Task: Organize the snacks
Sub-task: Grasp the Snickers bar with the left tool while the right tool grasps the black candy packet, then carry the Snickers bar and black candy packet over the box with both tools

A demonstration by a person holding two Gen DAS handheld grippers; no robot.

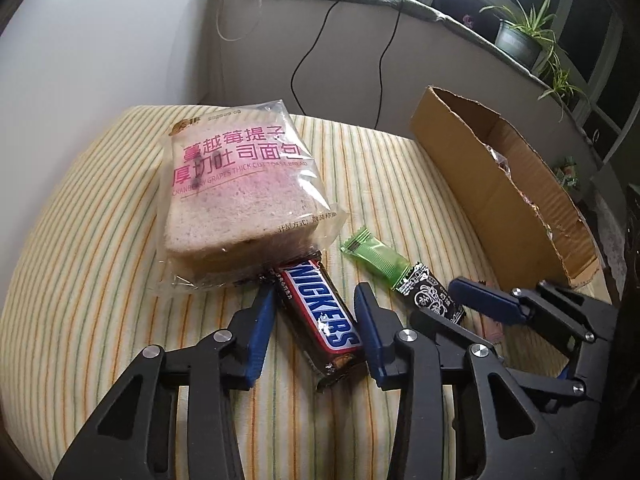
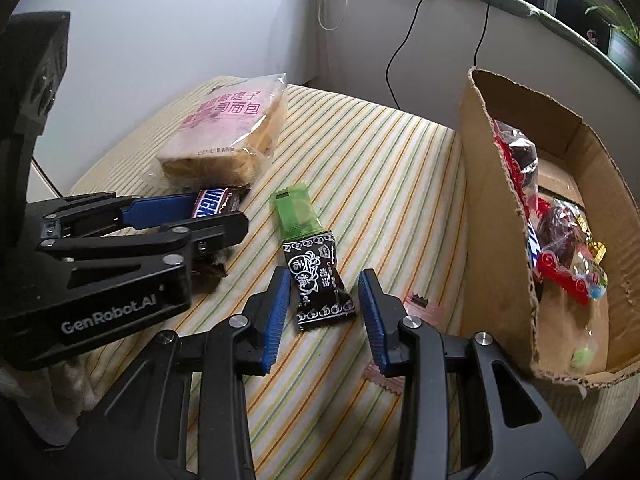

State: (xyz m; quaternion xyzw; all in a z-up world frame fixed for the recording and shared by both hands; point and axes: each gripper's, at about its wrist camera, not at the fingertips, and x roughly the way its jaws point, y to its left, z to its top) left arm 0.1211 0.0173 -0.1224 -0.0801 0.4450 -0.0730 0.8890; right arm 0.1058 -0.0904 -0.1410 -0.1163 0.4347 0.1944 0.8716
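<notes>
Nearest the left gripper (image 1: 316,316), the Snickers bar (image 1: 320,316) is straddled: one blue pad stands at each long side of the wrapper, and the bar's long axis runs along the fingers, pointing away toward the bread. The jaws are partly closed around it; whether the pads already press on the wrapper cannot be told, though a thin gap seems to be left on each side. The right gripper (image 2: 324,316) is set the same way over the black candy packet (image 2: 322,284), whose long axis also lies roughly along the fingers; clear daylight is seen between each pad and the packet, so nothing is held yet. Just beyond the black packet the green packet (image 2: 296,214) is laid, touching its far end. Farther off, the bagged toast bread (image 1: 236,196) is seen resting on the striped cloth (image 1: 100,260). The cardboard box (image 2: 492,216), already part filled with sweets, stands to the right, nearer the right gripper, so the shorter carry is judged to fall to that side.
</notes>
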